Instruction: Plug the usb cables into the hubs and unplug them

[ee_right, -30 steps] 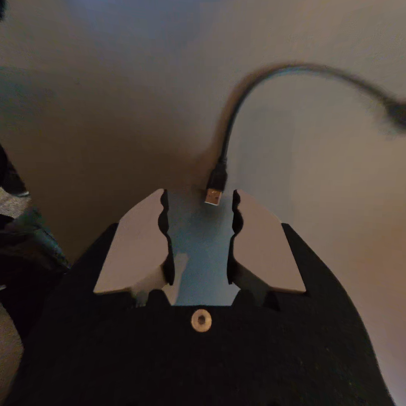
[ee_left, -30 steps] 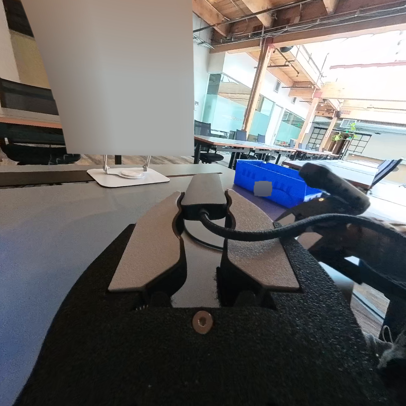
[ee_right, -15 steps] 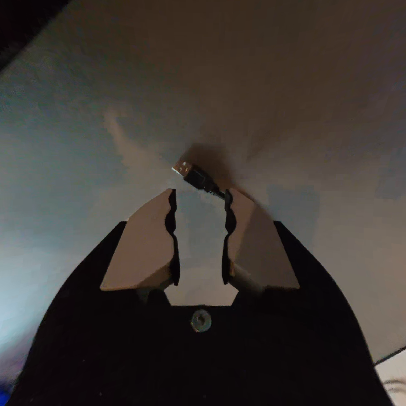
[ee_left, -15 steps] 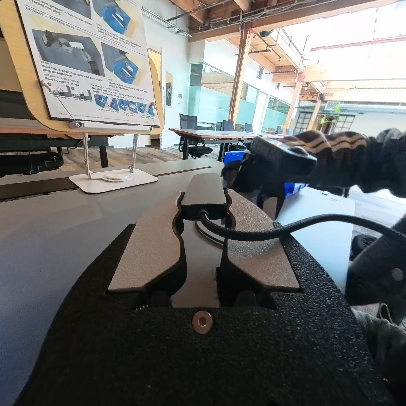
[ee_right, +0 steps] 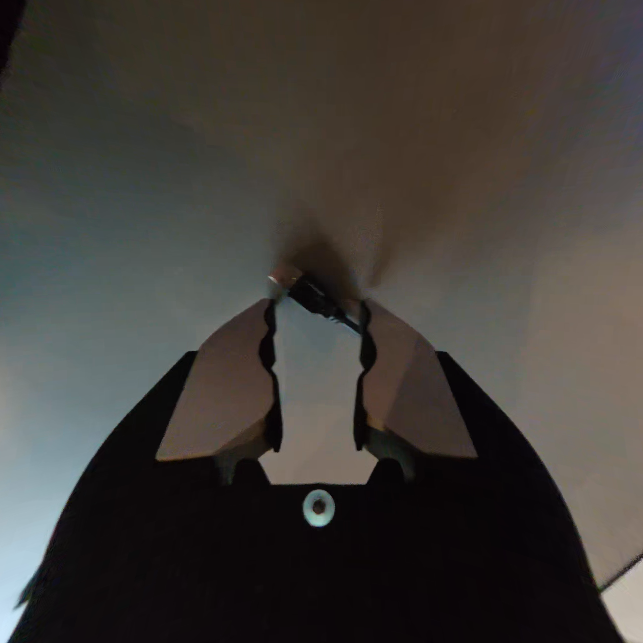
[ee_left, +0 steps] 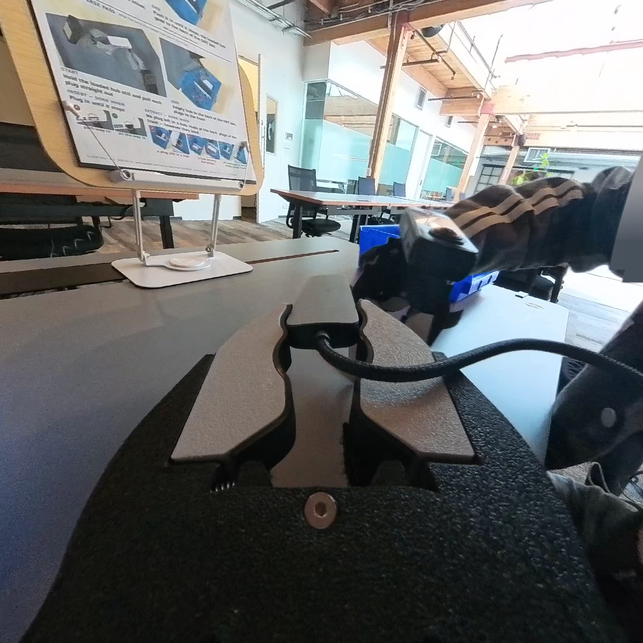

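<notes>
Left gripper (ee_left: 323, 315), frame centre, clamped on the dark USB hub (ee_left: 325, 299), its braided lead (ee_left: 435, 362) trailing right; right gripper (ee_right: 317, 304) has its jaws apart over the grey tabletop (ee_right: 174, 174), USB-A plug (ee_right: 306, 290) lying just at the fingertips, ungrasped; judged: hub secured, plug pickup and insertion remain.

Printed writing and small photos on an instruction sheet (ee_left: 146, 83) on a stand, wording withheld

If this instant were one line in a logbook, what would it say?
left gripper: shut on hub | right gripper: open, over USB plug lying on table | plug: not grasped, not in hub
</notes>
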Demonstrator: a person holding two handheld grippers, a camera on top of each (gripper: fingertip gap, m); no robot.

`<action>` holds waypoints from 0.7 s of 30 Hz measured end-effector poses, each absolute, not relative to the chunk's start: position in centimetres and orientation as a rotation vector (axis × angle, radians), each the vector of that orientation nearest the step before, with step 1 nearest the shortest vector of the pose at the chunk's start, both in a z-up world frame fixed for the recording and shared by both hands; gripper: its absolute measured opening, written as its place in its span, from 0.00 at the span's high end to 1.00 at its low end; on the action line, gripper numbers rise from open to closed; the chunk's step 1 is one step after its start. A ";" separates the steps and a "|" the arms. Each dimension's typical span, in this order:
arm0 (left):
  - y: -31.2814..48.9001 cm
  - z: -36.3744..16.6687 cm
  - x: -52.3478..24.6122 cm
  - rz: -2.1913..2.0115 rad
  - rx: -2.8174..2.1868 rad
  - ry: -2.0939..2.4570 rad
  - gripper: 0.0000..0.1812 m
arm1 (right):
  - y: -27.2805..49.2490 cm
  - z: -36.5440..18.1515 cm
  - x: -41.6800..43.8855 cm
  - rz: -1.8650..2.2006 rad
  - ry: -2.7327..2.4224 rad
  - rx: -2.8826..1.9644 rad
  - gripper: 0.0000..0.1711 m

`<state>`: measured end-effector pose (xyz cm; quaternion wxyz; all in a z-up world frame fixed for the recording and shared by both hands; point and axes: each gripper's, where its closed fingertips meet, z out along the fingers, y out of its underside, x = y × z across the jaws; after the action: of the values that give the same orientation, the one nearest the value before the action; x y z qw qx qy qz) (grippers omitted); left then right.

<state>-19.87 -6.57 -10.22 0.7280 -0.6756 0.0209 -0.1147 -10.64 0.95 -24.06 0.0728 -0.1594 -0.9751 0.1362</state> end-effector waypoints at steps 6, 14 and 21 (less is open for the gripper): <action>-6.2 -10.7 -20.1 -0.255 -1.506 0.044 0.81 | -0.4 -23.4 -9.9 0.563 -2.906 0.117 0.79; -6.0 -10.7 -20.0 -0.256 -1.505 0.060 0.81 | -0.4 -24.2 -10.8 0.699 -3.092 0.150 0.90; -6.4 -10.9 -23.0 -0.083 -1.462 -0.105 0.81 | 0.4 -24.1 -12.6 0.720 -2.742 -0.537 0.91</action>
<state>-22.96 -6.45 -10.90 0.7426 -0.6670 -0.0477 -0.0380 -12.59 0.41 -24.05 0.1278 -0.1845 -0.9425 0.2475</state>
